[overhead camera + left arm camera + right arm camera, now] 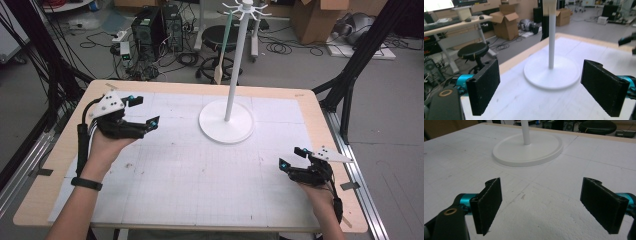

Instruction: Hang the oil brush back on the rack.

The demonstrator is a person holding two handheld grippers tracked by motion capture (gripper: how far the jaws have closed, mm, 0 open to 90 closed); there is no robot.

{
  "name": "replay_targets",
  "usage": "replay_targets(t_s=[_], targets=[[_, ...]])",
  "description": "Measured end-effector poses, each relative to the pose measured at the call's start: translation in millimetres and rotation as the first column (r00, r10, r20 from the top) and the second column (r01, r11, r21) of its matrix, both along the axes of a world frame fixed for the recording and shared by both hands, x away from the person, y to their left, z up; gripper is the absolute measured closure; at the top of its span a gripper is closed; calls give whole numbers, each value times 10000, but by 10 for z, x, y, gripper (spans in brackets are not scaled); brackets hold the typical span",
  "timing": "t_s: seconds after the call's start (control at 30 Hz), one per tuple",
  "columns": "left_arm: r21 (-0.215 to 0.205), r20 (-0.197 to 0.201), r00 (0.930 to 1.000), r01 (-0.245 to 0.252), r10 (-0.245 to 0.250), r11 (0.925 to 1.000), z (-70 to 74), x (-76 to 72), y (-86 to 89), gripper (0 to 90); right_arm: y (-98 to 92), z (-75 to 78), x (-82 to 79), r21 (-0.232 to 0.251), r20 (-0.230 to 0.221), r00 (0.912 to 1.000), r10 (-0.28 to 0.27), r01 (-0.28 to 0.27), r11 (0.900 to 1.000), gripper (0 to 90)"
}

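A white stand (pixel 226 122) with a round base and a tall pole rises at the far middle of the white table mat (pixel 200 170). Hooks ring its top, and a green-handled utensil (pixel 226 42) with a pale blade hangs from one on the left. My left gripper (pixel 145 109) is held at the far left, open, with nothing between its pads. In the left gripper view (pixel 541 87) it faces the stand (pixel 551 75). My right gripper (pixel 290 156) rests at the near right, open and empty. In the right gripper view (pixel 549 207) the stand's base (pixel 527 148) lies ahead.
The wooden table edge (pixel 200 85) frames the mat. Beyond it are a black stool (pixel 220 37), computer towers (pixel 157 25), cables on the floor and cardboard boxes (pixel 315 17). Black frame legs (pixel 350 75) stand at the table's right, dark cables at its left.
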State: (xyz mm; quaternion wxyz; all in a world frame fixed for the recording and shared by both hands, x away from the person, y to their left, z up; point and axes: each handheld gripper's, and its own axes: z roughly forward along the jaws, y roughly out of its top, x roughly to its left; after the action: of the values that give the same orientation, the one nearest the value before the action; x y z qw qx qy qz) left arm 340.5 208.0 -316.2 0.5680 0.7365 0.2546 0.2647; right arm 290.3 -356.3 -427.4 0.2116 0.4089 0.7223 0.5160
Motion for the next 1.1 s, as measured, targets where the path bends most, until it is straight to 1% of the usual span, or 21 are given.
replay_targets(t_s=[0.07, 0.13, 0.23, 0.3, 0.37, 0.43, 0.47, 0.53, 0.6, 0.67, 0.73, 0.87, 0.93, 0.97, 1.1], targets=[[-196, -53, 10000, -66, 65, 9998, -95, -73, 91, 163, 2, -3, 4, -31, -26, 10000, 6, -6, 10000, 169], [-302, -264, 9996, -65, 57, 9995, -209, -139, 179, 160, 3, -6, 8, -47, -16, 10000, 14, -15, 10000, 169], [-297, -518, 9987, -40, 25, 9995, -361, -211, 266, 144, 3, -3, 5, -23, -30, 10000, -22, 22, 10000, 169], [-247, -555, 9985, -43, 29, 9997, -462, -251, 308, 135, -1, 0, 10, 21, 7, 10000, -56, 56, 10000, 169], [-155, -649, 9979, -80, 70, 9998, -547, -278, 337, 126, -4, 2, 13, 27, 16, 10000, -63, 63, 10000, 169], [-163, -818, 9967, -26, 12, 9999, -643, -306, 360, 122, -7, 0, 19, 25, 7, 10000, -65, 65, 10000, 169], [-33, -1019, 9948, 0, -4, 10000, -686, -313, 361, 119, -9, -1, 22, 19, 18, 10000, -70, 70, 10000, 169], [-20, -944, 9955, 96, -98, 10000, -758, -344, 362, 113, -18, 0, 31, 42, 20, 10000, -80, 80, 10000, 169], [27, -1094, 9938, 188, -183, 9998, -812, -359, 363, 113, -23, 0, 34, 84, -18, 9999, -130, 130, 9999, 168], [-68, -1186, 9928, 168, -175, 9998, -893, -374, 380, 113, -36, 2, 33, 102, 3, 9999, -159, 159, 9998, 168], [-73, -1360, 9906, 95, -104, 9999, -953, -374, 396, 114, -50, 9, 28, 121, 29, 9998, -203, 203, 9997, 167], [-152, -1422, 9898, -17, -5, 9999, -1026, -371, 434, 114, -91, 8, 26, 68, 103, 9994, -340, 339, 9994, 156], [-189, -1443, 9895, -17, -11, 9998, -1057, -361, 445, 114, -117, 7, 22, 68, 58, 9991, -412, 412, 9991, 153], [-136, -1500, 9887, -25, 4, 9999, -1065, -351, 451, 114, -127, 6, 22, 75, 76, 9990, -447, 447, 9990, 153], [-174, -1540, 9880, -90, 62, 9998, -1082, -332, 458, 114, -153, 8, -1, 37, 70, 9988, -488, 488, 9988, 145]])
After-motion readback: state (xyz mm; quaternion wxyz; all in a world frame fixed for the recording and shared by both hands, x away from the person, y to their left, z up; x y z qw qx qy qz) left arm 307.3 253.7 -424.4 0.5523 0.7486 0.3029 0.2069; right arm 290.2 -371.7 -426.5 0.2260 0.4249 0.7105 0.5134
